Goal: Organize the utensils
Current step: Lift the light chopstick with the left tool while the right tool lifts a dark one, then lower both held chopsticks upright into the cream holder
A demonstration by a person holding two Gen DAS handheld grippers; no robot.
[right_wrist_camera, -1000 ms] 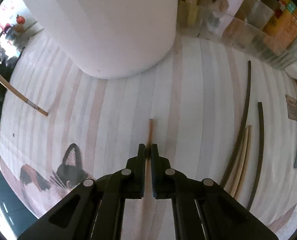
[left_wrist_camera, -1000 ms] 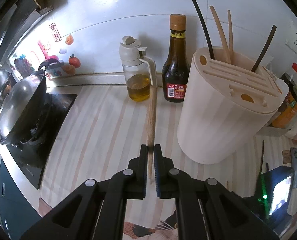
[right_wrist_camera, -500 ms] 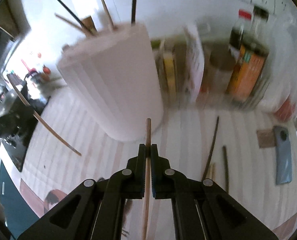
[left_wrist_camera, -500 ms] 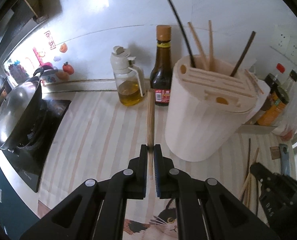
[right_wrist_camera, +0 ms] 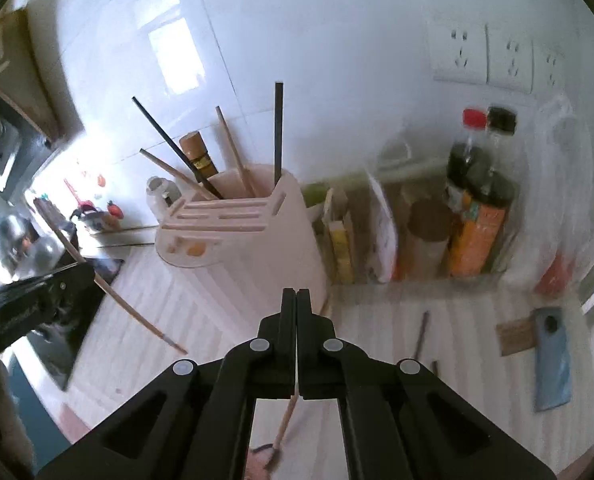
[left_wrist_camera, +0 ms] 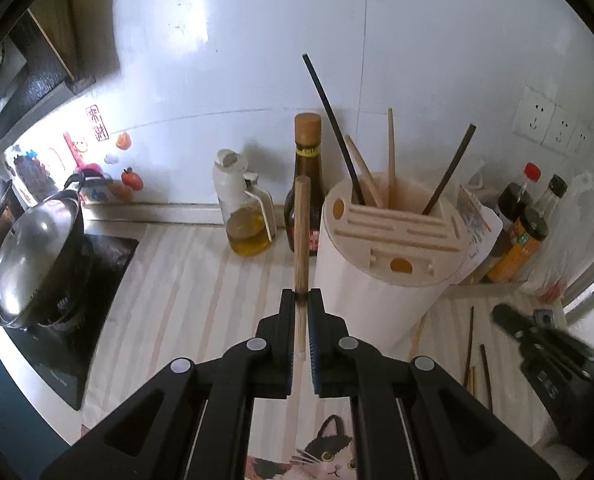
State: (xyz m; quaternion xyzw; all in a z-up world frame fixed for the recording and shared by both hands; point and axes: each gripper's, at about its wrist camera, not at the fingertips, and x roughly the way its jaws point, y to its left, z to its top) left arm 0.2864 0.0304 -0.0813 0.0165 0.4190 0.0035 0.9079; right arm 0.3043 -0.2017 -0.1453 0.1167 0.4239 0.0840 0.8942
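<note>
Nearest us, on the cat-print mat [left_wrist_camera: 201, 280], both tongs are up off the counter. Our left gripper [left_wrist_camera: 301, 308] is clamped on a wooden chopstick [left_wrist_camera: 301, 236], which points up and away, tip near the soy bottle [left_wrist_camera: 307, 160]. Our right gripper [right_wrist_camera: 296, 304] looks fully together; a thin pale stick [right_wrist_camera: 284, 428] shows below its jaws, but we can't tell if it's pinched or loose. Just beyond stands the holder [left_wrist_camera: 381, 280] w/ several sticks already in its back slot. More lie on the mat to its right [left_wrist_camera: 469, 344].

To do this well, in our view: tilt the left chopstick tip-down, line it up over the back slot, lower slowly, and release only once it's inside. Keep clear of the leaning sticks.
</note>
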